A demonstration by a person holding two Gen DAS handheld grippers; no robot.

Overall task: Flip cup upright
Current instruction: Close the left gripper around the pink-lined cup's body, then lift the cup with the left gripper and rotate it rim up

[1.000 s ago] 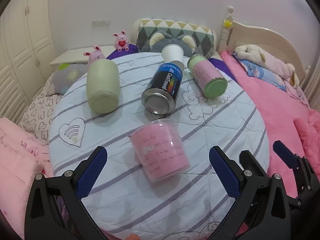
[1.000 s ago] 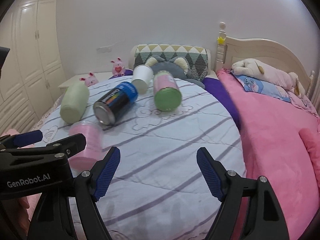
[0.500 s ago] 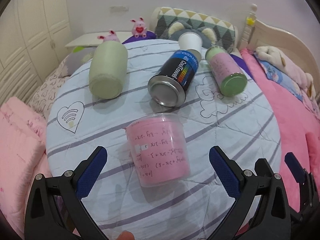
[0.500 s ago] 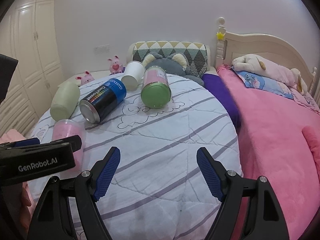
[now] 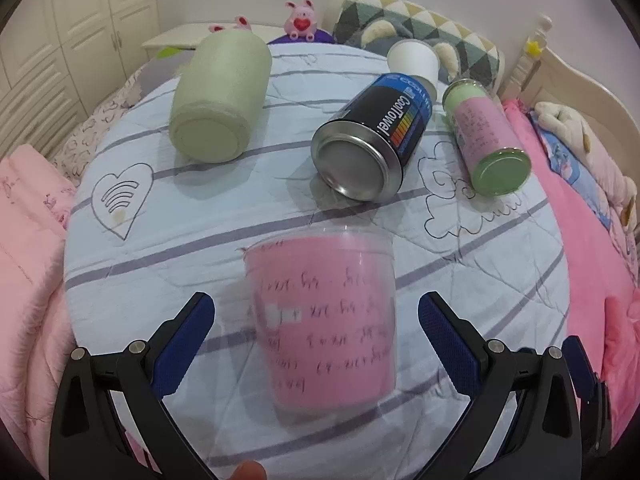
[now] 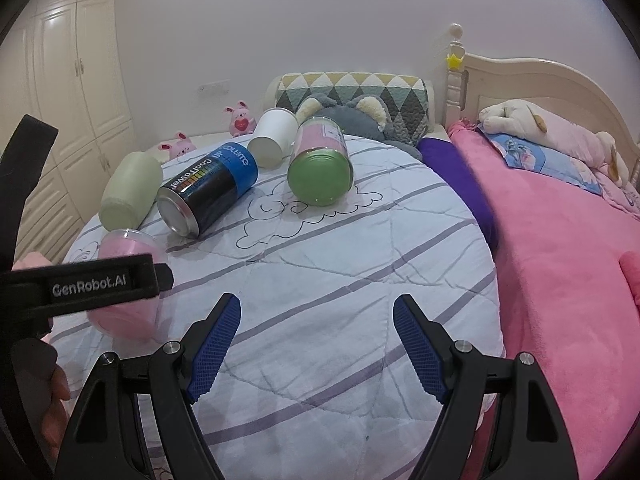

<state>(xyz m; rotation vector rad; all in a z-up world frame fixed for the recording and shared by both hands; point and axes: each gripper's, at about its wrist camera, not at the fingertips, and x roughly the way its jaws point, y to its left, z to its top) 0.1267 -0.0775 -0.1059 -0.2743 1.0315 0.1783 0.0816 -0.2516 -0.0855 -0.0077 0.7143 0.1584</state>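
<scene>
A clear cup with a pink paper lining [image 5: 326,320] lies on its side on the striped quilt, one end toward the far side. My left gripper [image 5: 316,336] is open with its blue pads on either side of the cup, not touching it. In the right wrist view the cup [image 6: 128,248] shows at the left, partly hidden behind the left gripper's black body. My right gripper [image 6: 316,340] is open and empty over bare quilt, to the right of the cup.
Beyond the cup lie a pale green cylinder [image 5: 220,96], a black and blue can [image 5: 372,148], a white paper cup [image 5: 414,62] and a pink jar with a green lid [image 5: 486,144]. A pink blanket [image 6: 560,280] covers the bed's right side. Pillows and plush toys line the headboard.
My left gripper has moved forward and down, so the pink cup now sits between its open pads. The right gripper has shifted slightly; the objects have not moved.
</scene>
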